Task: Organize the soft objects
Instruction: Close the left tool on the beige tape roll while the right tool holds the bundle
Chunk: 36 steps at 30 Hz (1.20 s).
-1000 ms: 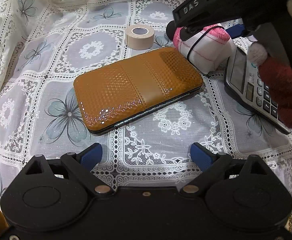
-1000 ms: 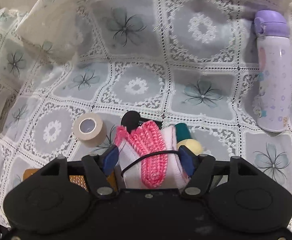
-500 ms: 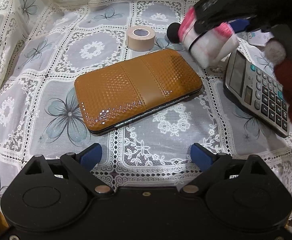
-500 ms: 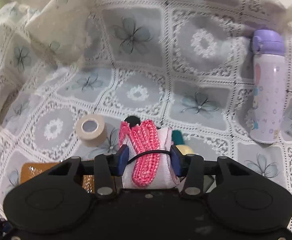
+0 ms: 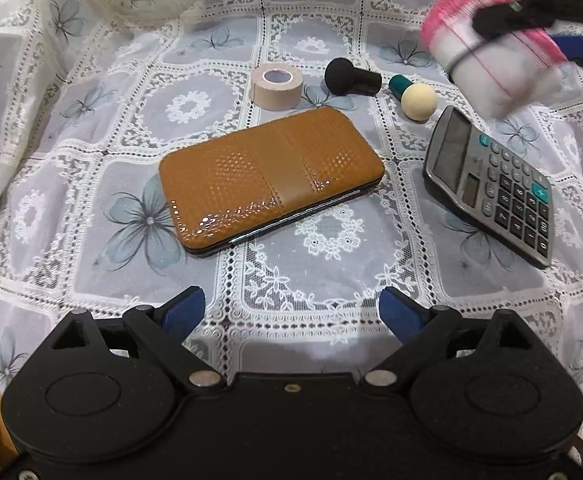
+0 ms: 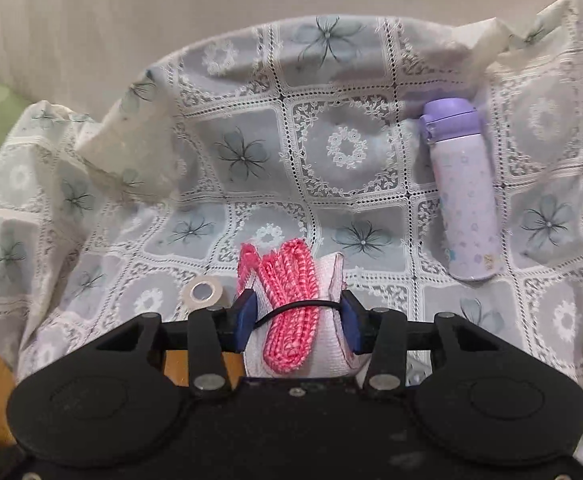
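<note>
My right gripper (image 6: 297,322) is shut on a rolled white cloth with pink crochet trim (image 6: 291,312), bound by a black band, and holds it in the air. The same cloth bundle (image 5: 491,60) shows blurred at the upper right of the left wrist view, well above the table. My left gripper (image 5: 293,312) is open and empty, low over the lace tablecloth (image 5: 91,160), just in front of a brown glossy wallet (image 5: 271,178).
Behind the wallet lie a roll of beige tape (image 5: 277,86), a black sponge applicator (image 5: 351,78) and a cream ball on a green stem (image 5: 415,96). A grey calculator (image 5: 491,184) lies to the right. A purple bottle (image 6: 465,192) lies on the cloth at the right.
My right gripper closed on the cloth bundle and lifted it up and to the right, uncovering the applicator and the cream ball. My left gripper stayed put.
</note>
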Each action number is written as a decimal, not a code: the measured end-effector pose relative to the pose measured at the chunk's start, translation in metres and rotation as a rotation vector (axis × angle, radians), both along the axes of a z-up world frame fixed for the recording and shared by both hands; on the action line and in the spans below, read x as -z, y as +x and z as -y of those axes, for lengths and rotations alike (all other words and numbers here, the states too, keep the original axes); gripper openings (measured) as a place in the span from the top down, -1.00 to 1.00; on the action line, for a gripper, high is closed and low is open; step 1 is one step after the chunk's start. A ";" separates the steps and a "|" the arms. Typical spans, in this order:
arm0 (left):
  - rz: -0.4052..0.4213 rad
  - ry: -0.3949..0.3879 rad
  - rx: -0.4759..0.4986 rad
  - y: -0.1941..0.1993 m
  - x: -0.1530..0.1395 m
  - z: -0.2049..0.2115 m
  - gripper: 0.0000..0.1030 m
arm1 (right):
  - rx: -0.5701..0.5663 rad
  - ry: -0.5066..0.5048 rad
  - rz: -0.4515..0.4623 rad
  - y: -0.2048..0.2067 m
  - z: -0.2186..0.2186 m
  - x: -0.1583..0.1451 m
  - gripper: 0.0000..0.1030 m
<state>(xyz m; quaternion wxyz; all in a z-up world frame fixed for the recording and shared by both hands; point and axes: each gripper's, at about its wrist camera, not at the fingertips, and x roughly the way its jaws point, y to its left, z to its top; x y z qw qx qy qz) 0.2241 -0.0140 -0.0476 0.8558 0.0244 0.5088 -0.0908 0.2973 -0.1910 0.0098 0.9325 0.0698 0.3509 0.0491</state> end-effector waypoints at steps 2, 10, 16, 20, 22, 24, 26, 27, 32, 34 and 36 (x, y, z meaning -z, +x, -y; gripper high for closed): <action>0.016 0.000 -0.004 -0.005 -0.008 -0.003 -0.76 | 0.000 0.004 -0.002 -0.016 0.001 -0.004 0.15; 0.126 0.029 -0.040 0.027 -0.044 -0.013 -0.76 | 0.005 0.047 -0.026 -0.073 0.007 -0.008 0.14; 0.127 0.017 -0.038 0.096 -0.043 -0.008 -0.76 | 0.017 0.073 -0.062 -0.082 0.009 0.003 0.14; 0.115 0.041 -0.022 0.129 -0.032 0.002 -0.76 | 0.015 0.086 -0.070 -0.076 0.011 0.007 0.14; 0.116 0.040 0.009 0.139 -0.028 0.010 -0.76 | 0.014 0.088 -0.072 -0.071 0.012 0.009 0.14; 0.113 0.041 0.034 0.150 -0.023 0.019 -0.76 | 0.014 0.094 -0.077 -0.065 0.014 0.011 0.14; 0.110 0.050 0.042 0.161 -0.017 0.026 -0.76 | 0.015 0.102 -0.085 -0.058 0.015 0.013 0.14; 0.106 0.054 0.043 0.167 -0.013 0.028 -0.76 | 0.015 0.107 -0.091 -0.055 0.016 0.015 0.14; 0.050 0.063 0.031 0.190 0.008 0.033 -0.41 | 0.012 0.121 -0.110 -0.044 0.017 0.021 0.14; 0.029 0.055 0.022 0.194 0.014 0.032 -0.17 | 0.011 0.126 -0.118 -0.043 0.017 0.023 0.14; 0.009 0.031 0.018 0.198 0.018 0.029 0.07 | 0.013 0.130 -0.124 -0.042 0.018 0.025 0.14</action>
